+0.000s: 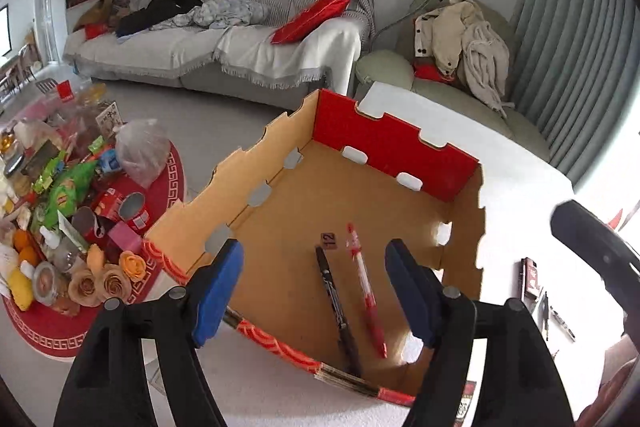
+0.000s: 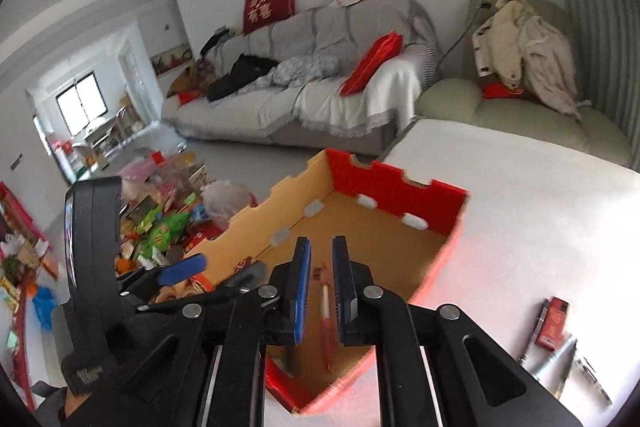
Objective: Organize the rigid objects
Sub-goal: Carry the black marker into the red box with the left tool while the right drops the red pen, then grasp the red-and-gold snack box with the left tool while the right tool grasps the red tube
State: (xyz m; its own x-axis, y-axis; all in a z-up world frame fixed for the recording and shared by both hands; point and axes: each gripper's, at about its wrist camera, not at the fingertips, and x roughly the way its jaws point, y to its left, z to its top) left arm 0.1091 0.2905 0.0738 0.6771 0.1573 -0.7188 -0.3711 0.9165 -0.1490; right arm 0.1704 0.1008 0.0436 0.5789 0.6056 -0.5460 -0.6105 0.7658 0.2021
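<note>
An open cardboard box (image 1: 392, 147) with a red far wall stands on the white table (image 1: 520, 195). On its floor lie a black pen (image 1: 334, 303) and a red pen (image 1: 366, 291), side by side. My left gripper (image 1: 314, 291) hangs over the box's near edge, open wide, with nothing between its blue pads. In the right wrist view my right gripper (image 2: 322, 291) is above the same box (image 2: 400, 195). Its jaws stand a narrow gap apart and hold nothing. The red pen (image 2: 326, 311) shows through that gap, lying on the box floor. The left gripper (image 2: 230, 265) is just to the left.
A small red box (image 2: 554, 323) and several silver pens (image 2: 556, 363) lie on the table at the right. A low round table (image 1: 168, 187) with a red cloth, crowded with snacks and cans, stands to the left. A sofa (image 1: 240, 47) and an armchair (image 1: 460, 83) stand behind.
</note>
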